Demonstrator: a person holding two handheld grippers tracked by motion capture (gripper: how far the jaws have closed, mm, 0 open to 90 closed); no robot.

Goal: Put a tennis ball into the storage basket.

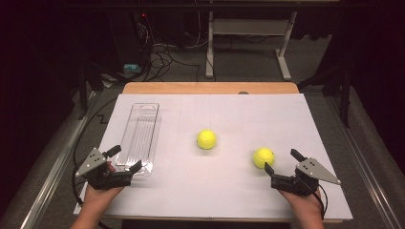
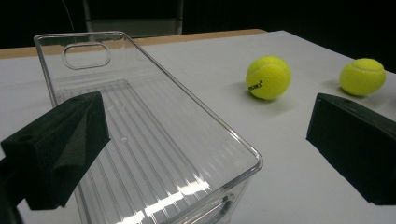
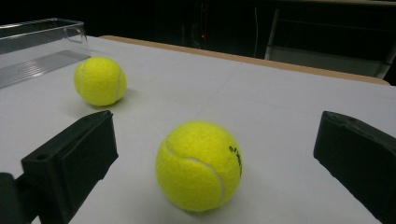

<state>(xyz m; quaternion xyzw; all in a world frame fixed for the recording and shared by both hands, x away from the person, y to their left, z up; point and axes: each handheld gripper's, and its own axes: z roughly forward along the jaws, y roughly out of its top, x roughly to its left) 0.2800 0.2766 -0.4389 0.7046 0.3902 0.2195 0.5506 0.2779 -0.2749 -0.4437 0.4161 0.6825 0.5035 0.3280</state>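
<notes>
Two yellow tennis balls lie on the white table sheet [image 1: 219, 181]. One ball [image 1: 206, 139] [image 2: 268, 77] [image 3: 100, 80] rests mid-table, the other [image 1: 263, 157] [image 2: 363, 76] [image 3: 198, 165] to its right. A clear plastic bin [image 1: 140, 138] [image 2: 140, 135] [image 3: 35, 46] lies lengthwise on the left, with nothing in it. My left gripper [image 1: 124, 159] [image 2: 205, 154] is open at the bin's near end, one jaw over its rim. My right gripper [image 1: 282, 161] [image 3: 215, 168] is open just behind the right ball, which sits ahead of and between the jaws, untouched.
The wooden table edge [image 1: 210, 88] runs along the far side. Beyond it stand a white desk frame [image 1: 248, 43] and tangled cables [image 1: 157, 57] on the floor. A metal rail [image 1: 52, 167] borders the table's left side.
</notes>
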